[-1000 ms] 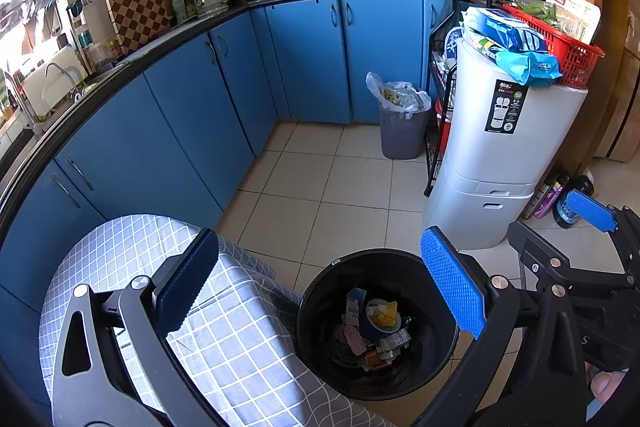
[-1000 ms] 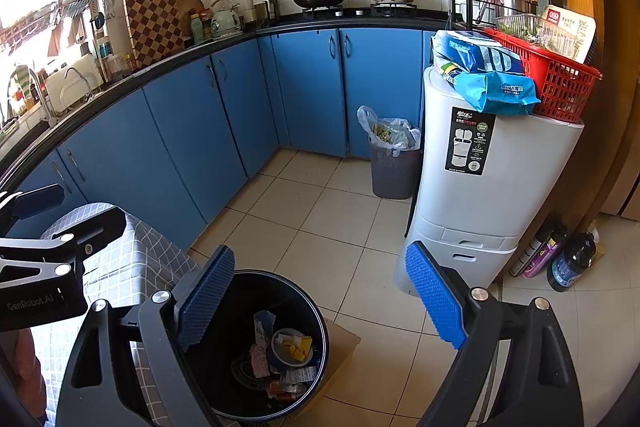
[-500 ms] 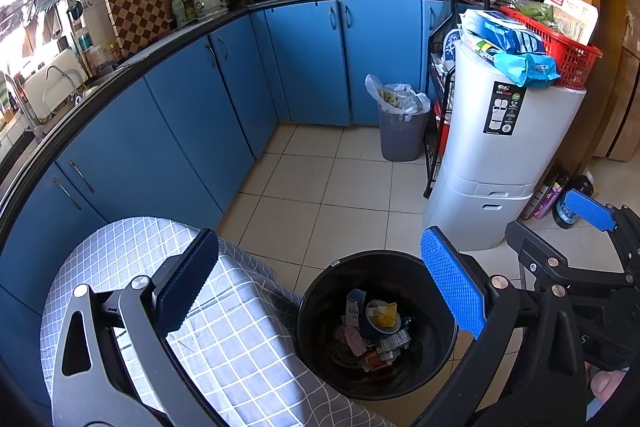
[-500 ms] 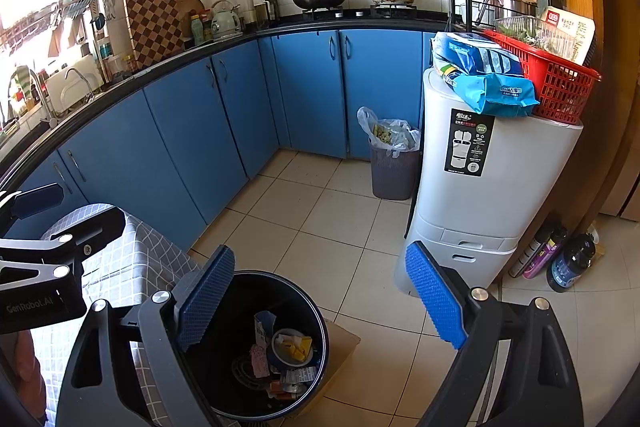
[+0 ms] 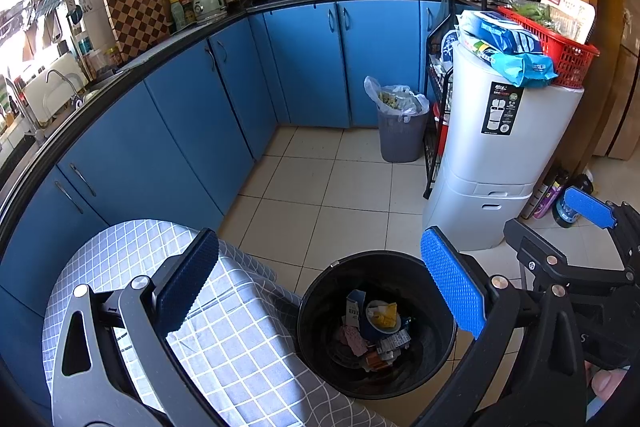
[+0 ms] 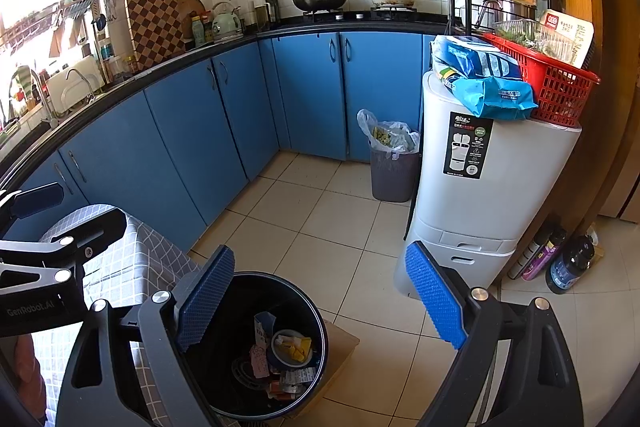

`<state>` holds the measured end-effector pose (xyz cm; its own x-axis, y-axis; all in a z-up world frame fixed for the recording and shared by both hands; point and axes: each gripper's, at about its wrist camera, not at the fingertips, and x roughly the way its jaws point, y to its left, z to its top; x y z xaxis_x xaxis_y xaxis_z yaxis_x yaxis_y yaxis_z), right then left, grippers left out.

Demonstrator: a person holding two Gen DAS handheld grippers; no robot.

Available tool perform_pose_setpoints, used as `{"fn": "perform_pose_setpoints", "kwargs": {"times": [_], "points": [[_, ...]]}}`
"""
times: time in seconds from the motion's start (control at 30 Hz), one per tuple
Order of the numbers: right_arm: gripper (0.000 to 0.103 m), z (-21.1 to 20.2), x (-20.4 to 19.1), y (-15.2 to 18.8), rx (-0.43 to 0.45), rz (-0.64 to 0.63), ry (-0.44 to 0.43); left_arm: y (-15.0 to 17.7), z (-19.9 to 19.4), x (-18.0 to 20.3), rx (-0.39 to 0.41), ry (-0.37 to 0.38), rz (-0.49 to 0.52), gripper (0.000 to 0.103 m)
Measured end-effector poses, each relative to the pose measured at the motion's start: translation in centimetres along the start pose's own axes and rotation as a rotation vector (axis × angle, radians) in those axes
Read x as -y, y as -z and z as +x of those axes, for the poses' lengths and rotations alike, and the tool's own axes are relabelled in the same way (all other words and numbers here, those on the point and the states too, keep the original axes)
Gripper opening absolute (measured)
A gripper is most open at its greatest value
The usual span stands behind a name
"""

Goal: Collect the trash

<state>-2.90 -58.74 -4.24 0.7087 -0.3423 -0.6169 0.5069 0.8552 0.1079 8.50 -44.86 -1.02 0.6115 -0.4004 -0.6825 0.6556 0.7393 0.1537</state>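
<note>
Black bin (image 5: 378,331), two open grippers (image 5: 320,291) (image 6: 320,301), nothing between jaws

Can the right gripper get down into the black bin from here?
Probably yes. The right gripper is open and empty, the black bin below it has no lid, and nothing crosses the mouth. The trash lies deep, so it must reach well down.

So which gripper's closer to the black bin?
Roughly level. The left gripper hovers over the bin's table-side rim, the right gripper over its other side.
</note>
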Motion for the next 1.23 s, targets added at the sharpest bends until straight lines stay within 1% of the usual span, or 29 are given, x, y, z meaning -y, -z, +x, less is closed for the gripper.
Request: {"fn": "perform_pose_setpoints", "kwargs": {"times": [0.33, 0.53, 0.7, 0.83, 1.07, 1.23], "points": [[0.085, -0.48, 0.01, -0.19, 0.004, -0.001, 0.001, 0.17, -0.08, 0.20, -0.003, 0.002, 0.008, 0.100], [0.085, -0.54, 0.09, -0.19, 0.004, 0.003, 0.001, 0.24, 0.12, -0.05, -0.012, 0.038, -0.006, 0.100], [0.085, -0.53, 0.11, -0.13, 0.003, 0.005, 0.002, 0.32, 0.18, -0.02, -0.003, 0.020, 0.001, 0.100], [0.085, -0.44, 0.22, -0.19, 0.003, 0.004, 0.003, 0.32, 0.42, -0.30, -0.024, 0.044, -0.018, 0.100], [0.085, -0.45, 0.21, -0.16, 0.002, 0.004, 0.002, 0.43, -0.09, 0.19, -0.017, 0.014, 0.005, 0.100], [0.085, -0.51, 0.23, -0.07, 0.002, 0.002, 0.003, 0.47, -0.07, -0.11, -0.021, 0.017, 0.000, 0.100]]}}
